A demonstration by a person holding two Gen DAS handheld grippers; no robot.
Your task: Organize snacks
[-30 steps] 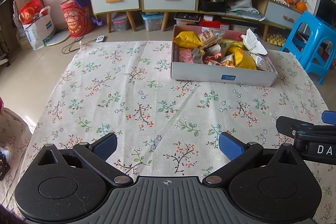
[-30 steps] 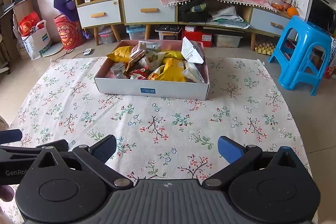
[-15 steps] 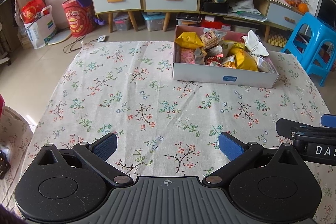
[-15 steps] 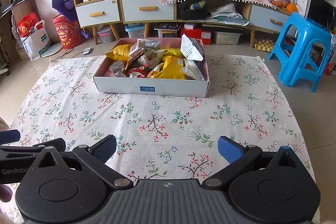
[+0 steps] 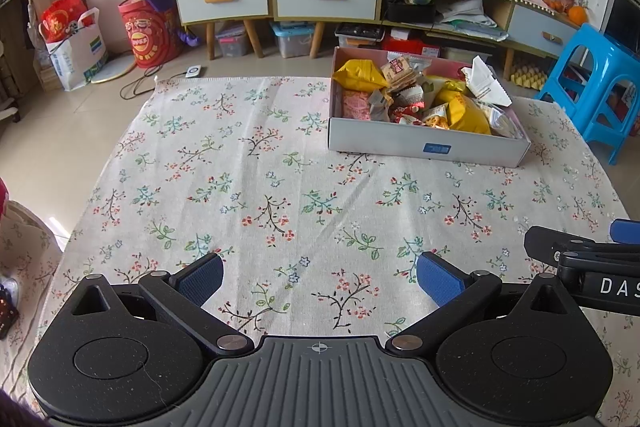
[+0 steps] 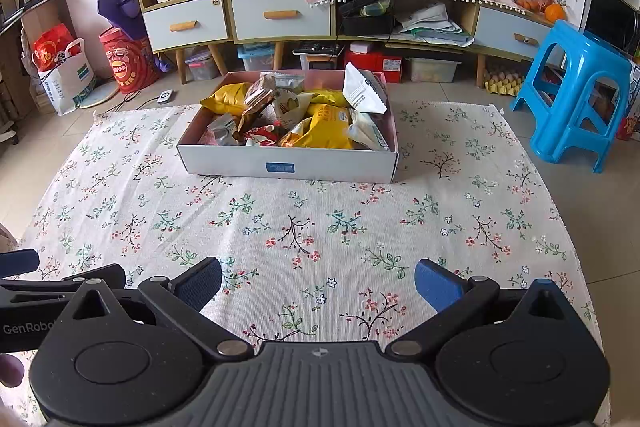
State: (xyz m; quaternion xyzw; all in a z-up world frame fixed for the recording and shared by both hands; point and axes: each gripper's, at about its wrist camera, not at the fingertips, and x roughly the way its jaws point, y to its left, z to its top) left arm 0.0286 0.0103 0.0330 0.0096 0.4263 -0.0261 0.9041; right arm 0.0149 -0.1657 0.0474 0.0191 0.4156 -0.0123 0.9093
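Note:
A shallow white cardboard box (image 5: 424,147) (image 6: 288,165) sits at the far side of a floral tablecloth (image 5: 260,195) (image 6: 320,223), heaped with snack packets: yellow bags (image 5: 360,77) (image 6: 328,135), a white pouch (image 5: 484,87) (image 6: 364,93) and several small wrappers. My left gripper (image 5: 319,279) hovers open over the near cloth, nothing between its blue pads. My right gripper (image 6: 318,285) is open too, well short of the box. Each gripper shows at the edge of the other's view.
Beyond the table stand a wooden sideboard with pale drawers (image 6: 280,15), storage bins beneath it, a red barrel (image 5: 146,35) and a shopping bag (image 5: 74,47) on the floor at left. A blue plastic stool (image 6: 576,95) stands by the table's right side.
Both views have tilted slightly so the box sits a little lower in frame. The grippers stay open and the snacks have not moved.

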